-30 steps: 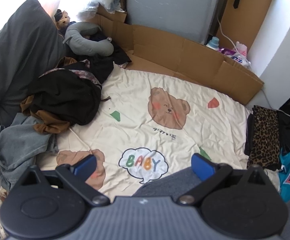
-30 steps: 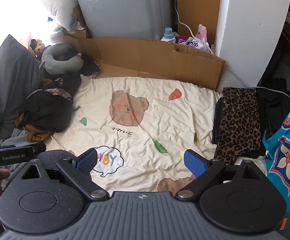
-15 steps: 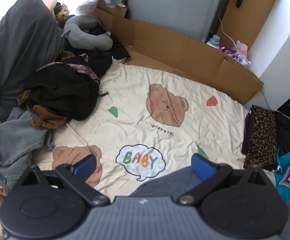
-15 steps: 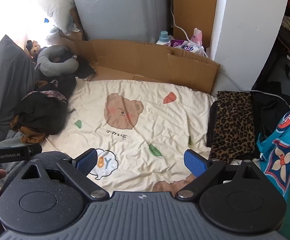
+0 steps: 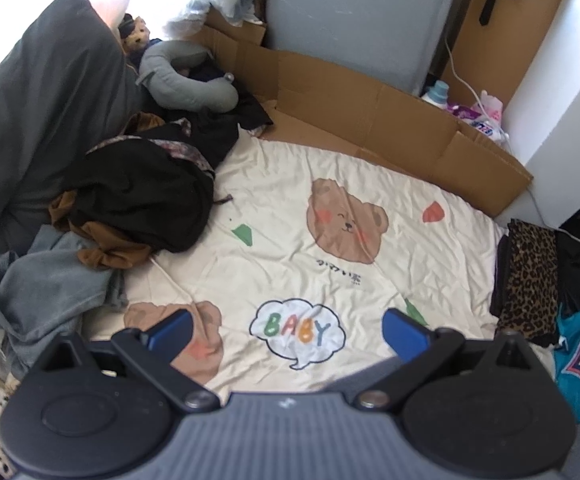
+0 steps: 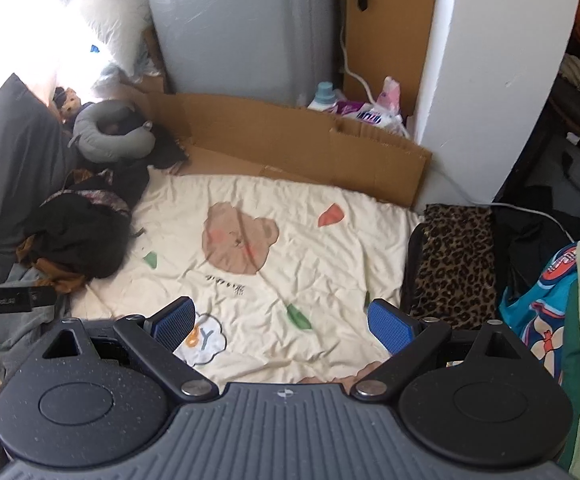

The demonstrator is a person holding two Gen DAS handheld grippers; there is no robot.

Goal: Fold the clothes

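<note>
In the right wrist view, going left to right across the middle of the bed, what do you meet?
Grey duvet → black clothes pile → bear print → orange leaf print → leopard-print garment → blue patterned cloth.

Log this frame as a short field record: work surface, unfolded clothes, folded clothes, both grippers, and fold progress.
surface: cream bear-print blanket, middle bare
unfolded pile: black garment on top, brown garment under it, grey garment nearest, all at the blanket's left edge
folded item: leopard-print garment lying flat at the blanket's right edge
left gripper: open, empty, above the blanket
right gripper: open, empty, above the blanket
progress: no garment spread on the blanket yet
</note>
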